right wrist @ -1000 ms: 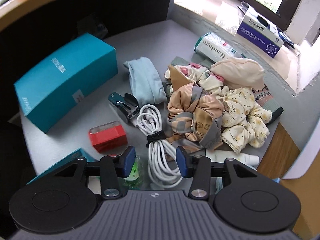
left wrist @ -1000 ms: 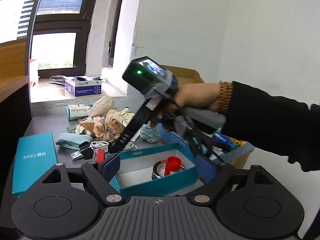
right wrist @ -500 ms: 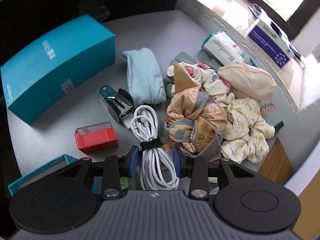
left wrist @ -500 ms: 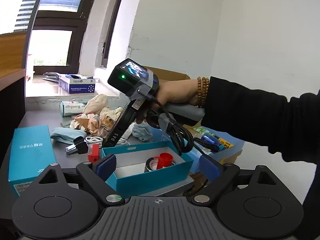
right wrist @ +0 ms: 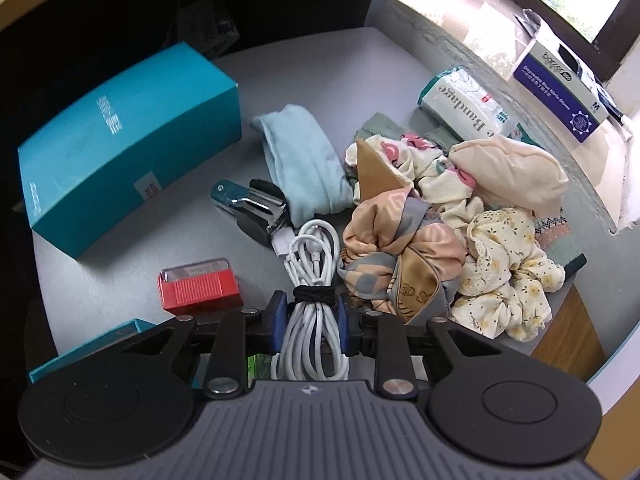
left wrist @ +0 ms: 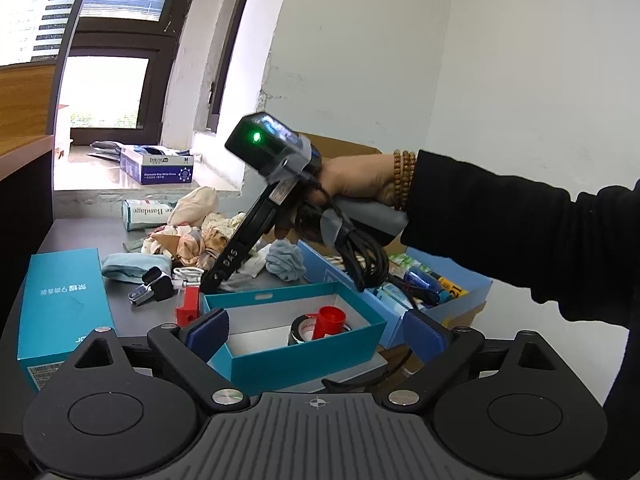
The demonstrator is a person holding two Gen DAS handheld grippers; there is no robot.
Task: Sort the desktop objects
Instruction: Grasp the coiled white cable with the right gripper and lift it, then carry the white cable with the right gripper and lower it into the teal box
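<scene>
Right gripper (right wrist: 312,322) now around white cable (right wrist: 312,264)

On the desk (right wrist: 360,64), a bundled cable (right wrist: 312,276) lies between the 2 fingers of the right gripper (right wrist: 312,322), which press against its sides. Left of the cable sits a small case (right wrist: 200,286); just behind it, a clip (right wrist: 252,208) touches the cable's far loop. A folded cloth (right wrist: 304,160) lies behind the clip, a long box (right wrist: 120,148) far left. A heap of fabric (right wrist: 460,232) lies right of the cable, a bandage pack (right wrist: 468,108) behind it. Before the left gripper (left wrist: 316,334), an open box (left wrist: 296,340) holds a tape roll (left wrist: 304,330).
</scene>
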